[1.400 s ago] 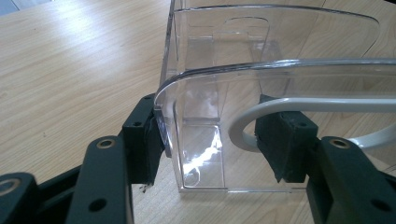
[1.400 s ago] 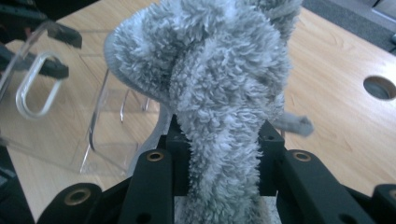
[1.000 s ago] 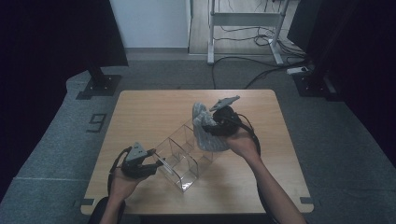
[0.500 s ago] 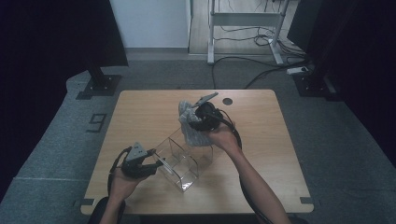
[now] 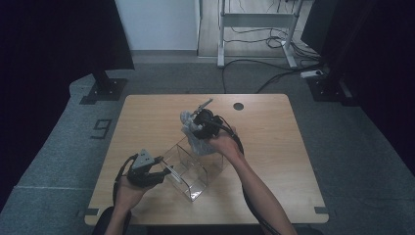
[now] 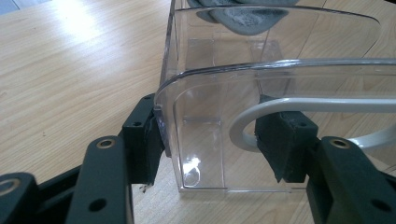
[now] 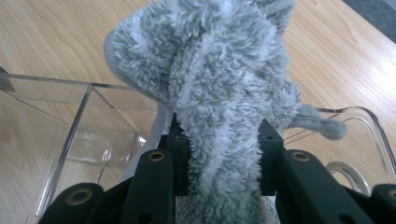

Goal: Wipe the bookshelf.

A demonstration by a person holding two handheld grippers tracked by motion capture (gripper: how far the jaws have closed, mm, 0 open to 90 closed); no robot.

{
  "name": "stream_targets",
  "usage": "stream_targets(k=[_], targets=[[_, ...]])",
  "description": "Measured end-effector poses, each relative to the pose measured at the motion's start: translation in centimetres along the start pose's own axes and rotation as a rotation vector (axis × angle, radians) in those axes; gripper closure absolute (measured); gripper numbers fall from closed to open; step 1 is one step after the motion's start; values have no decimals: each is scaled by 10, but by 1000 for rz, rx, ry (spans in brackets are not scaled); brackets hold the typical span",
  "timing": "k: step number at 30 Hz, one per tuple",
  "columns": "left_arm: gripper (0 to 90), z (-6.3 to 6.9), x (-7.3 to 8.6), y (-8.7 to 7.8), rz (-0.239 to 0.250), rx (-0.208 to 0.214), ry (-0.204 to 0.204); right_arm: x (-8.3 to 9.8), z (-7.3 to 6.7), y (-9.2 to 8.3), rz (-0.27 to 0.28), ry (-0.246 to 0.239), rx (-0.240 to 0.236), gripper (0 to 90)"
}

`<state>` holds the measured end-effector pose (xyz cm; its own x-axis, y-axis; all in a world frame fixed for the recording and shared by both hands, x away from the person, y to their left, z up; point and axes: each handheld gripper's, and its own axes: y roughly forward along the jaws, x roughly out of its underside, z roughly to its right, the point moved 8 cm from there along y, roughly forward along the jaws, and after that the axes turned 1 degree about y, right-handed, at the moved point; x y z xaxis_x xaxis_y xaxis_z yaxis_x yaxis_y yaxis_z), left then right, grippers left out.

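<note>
Right gripper (image 5: 195, 128) is clamped on a grey fluffy sock (image 7: 224, 98), pile bulging between both pads; it is held over the far end of the clear plastic box (image 5: 193, 166). Left gripper (image 5: 164, 172) is closed across the box's near corner, one pad outside the wall, the other inside, so the box is pinned to the wooden table (image 5: 274, 147).

Key relation: the sock is hung roughly vertical, long axis pointing down, with the open far compartment directly below and slightly toward the person. A divider is seen splitting the box along its length; whether the sock tip is already past the rim cannot be told. The right hand is the nearer one to the opening; a straight lowering is judged to be what is called for next.
</note>
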<state>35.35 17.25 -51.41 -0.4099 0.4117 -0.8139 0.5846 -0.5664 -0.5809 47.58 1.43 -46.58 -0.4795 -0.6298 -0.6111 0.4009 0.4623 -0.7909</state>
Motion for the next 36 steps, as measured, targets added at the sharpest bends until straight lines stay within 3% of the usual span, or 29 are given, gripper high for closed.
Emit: stream_targets(k=[17,36], targets=[[432,0,0,0,-3,0,-6,22,1,-17,-4,-7,-9,656],[432,0,0,0,-6,-1,-5,73,2,-48,56,25,-43,649]])
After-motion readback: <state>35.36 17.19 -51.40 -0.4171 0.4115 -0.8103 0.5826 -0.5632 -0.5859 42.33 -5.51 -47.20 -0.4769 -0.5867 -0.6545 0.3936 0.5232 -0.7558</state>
